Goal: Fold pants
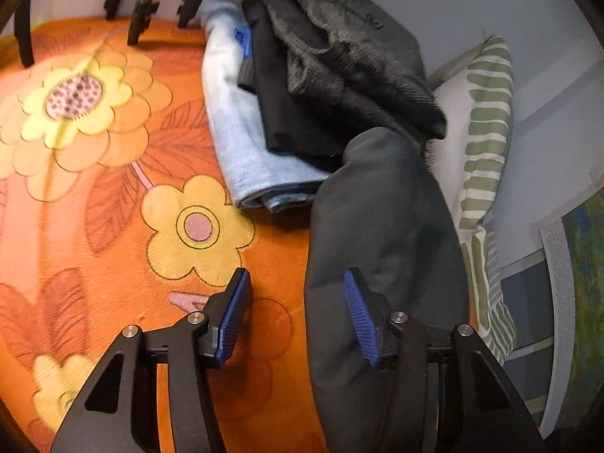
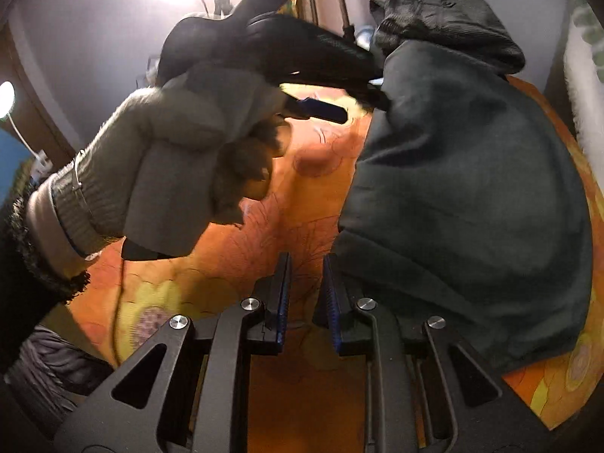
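pants (image 1: 381, 226) soft, limp, light | take the edge beside the pillow (image 1: 487, 120) | left tool (image 1: 294, 315) released, straddling the pants' edge | right tool (image 2: 305, 302) nearly closed, empty

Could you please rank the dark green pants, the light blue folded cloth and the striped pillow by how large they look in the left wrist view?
1. Dark green pants, though nearness inflates them.
2. Light blue folded cloth and striped pillow: too close to rank.
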A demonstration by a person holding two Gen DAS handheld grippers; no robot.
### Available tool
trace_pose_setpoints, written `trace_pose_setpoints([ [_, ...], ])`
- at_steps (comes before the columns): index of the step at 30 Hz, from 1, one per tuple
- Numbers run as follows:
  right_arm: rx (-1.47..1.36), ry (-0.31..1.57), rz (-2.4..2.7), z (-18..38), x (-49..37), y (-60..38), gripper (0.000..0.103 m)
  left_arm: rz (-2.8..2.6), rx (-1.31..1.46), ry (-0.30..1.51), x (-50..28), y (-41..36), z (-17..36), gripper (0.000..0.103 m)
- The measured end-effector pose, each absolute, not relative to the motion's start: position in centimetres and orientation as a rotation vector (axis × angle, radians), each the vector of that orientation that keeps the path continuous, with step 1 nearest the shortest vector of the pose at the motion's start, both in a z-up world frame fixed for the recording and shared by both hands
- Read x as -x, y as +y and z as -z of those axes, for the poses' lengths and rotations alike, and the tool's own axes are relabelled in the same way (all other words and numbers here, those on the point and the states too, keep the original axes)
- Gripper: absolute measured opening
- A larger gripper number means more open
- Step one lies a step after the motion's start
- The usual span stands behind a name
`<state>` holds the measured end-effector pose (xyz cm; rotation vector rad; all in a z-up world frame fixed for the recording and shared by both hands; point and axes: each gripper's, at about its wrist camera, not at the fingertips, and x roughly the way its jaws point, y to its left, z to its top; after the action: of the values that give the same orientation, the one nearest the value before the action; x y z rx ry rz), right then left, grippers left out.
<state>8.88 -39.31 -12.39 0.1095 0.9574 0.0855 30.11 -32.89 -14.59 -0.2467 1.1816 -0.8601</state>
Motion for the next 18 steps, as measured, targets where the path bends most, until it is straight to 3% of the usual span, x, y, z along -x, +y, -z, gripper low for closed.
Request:
trace_pose_setpoints([
  [6,-0.183,1.031,-0.078,14.5,-10.3,-40.5,0.019,0.867,0.416,1.146,-30.1,-30.9,14.2,0.051],
  [15,-0.218,1.021,-0.106,14.8,-9.8,-41.5,0.017,0.857,0.329,1.115,-30.8,-32.4,13.8,0.048],
  [16,-0.220,1.024,-0.107,14.8,-9.7,-41.6,0.017,0.856,0.323,1.098,-30.9,-32.4,13.6,0.045],
  [18,-0.219,1.025,-0.109,14.9,-9.6,-41.6,0.017,0.856,0.301,1.087,-31.1,-32.6,13.5,0.019],
])
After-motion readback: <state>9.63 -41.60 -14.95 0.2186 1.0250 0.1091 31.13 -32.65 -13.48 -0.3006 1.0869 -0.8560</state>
